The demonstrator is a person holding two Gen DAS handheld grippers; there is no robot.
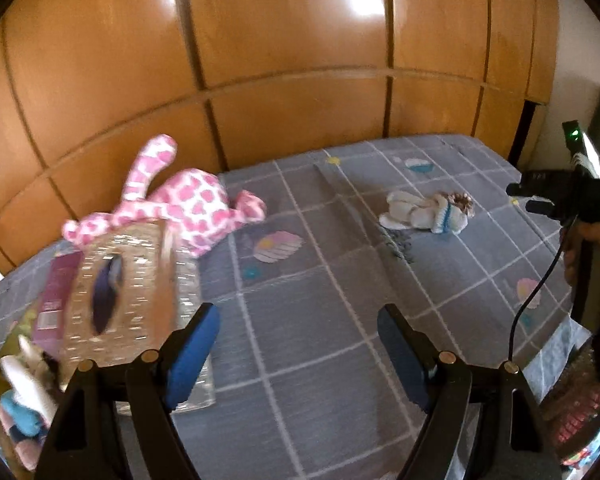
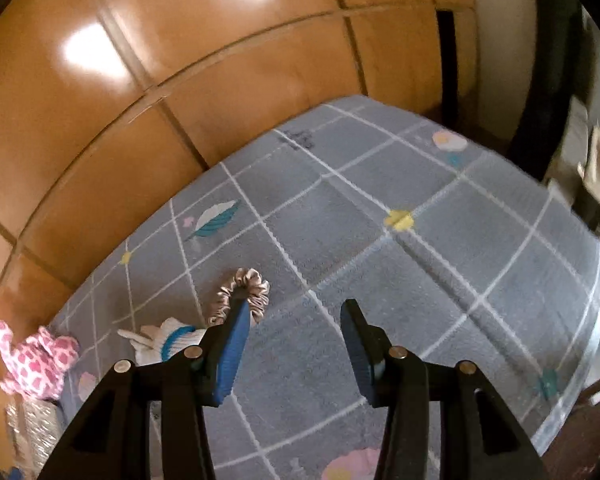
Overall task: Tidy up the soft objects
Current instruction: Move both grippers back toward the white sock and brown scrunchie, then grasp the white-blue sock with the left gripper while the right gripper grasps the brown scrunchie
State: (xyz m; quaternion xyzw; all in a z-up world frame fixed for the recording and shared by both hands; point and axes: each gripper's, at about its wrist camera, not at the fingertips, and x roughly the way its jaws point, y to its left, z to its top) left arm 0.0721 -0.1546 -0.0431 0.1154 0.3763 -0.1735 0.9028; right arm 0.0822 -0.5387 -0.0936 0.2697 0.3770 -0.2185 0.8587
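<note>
A pink and white spotted plush toy (image 1: 188,200) lies at the far left of the grey checked bedspread (image 1: 320,320), partly over a clear plastic bag (image 1: 120,292). It also shows in the right wrist view (image 2: 36,360). A white and blue glove (image 1: 424,212) with a beige satin scrunchie (image 1: 462,202) lies mid-right; in the right wrist view the glove (image 2: 168,340) and scrunchie (image 2: 244,288) sit just left of my right gripper (image 2: 296,340). My left gripper (image 1: 300,344) is open and empty above the bed. My right gripper is open and empty; it also shows in the left wrist view (image 1: 540,200).
A wooden panelled wardrobe (image 1: 260,60) runs behind the bed. More soft toys (image 1: 24,396) lie at the bottom left beside the bag. A black cable (image 1: 536,300) hangs from the right gripper. The bed's edge (image 2: 580,360) falls away at right.
</note>
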